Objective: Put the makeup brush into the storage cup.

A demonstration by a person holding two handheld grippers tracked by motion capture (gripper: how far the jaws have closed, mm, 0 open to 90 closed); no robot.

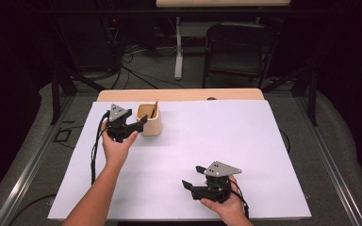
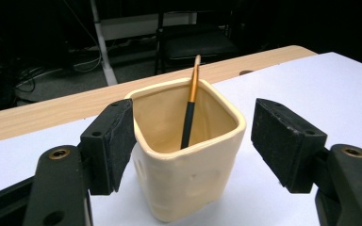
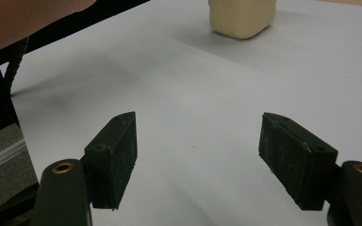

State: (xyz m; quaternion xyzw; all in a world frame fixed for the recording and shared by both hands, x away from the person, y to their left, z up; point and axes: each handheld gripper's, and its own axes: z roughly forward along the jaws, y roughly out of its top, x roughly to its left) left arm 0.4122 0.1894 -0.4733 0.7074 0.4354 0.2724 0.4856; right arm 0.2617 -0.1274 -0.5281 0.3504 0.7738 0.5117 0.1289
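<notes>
Presently the cream-coloured, glazed ceramic cup with a rounded-square mouth (image 2: 188, 160) is standing upright near the far left of the white matte sheet (image 1: 217, 141) that is covering the pale wood-grain table (image 1: 179, 94). Its walls are looking smooth and slightly dimpled, the rim soft-edged and a little uneven. A slim paintbrush with a black lower handle, a gold metal band and a pale tip (image 2: 192, 101) is leaning inside it, resting against the far wall and poking above the rim. The left gripper (image 2: 193, 141) is sitting level around the cup, its jaws spread wide: the left rubbery, grainy black pad (image 2: 118, 141) is lying just beside, perhaps touching, the cup's wall, while the right pad (image 2: 283, 141) is standing clear of it, so nothing is being squeezed. In the high view this gripper (image 1: 139, 126) is being held at the cup's near-left side, grey three-cornered plate on top. The right gripper (image 1: 192, 178) is resting low near the front edge, well apart from the cup, its jaws gaping over bare sheet; its blocky pads (image 3: 115, 155) are showing scuffed, speckled faces.
</notes>
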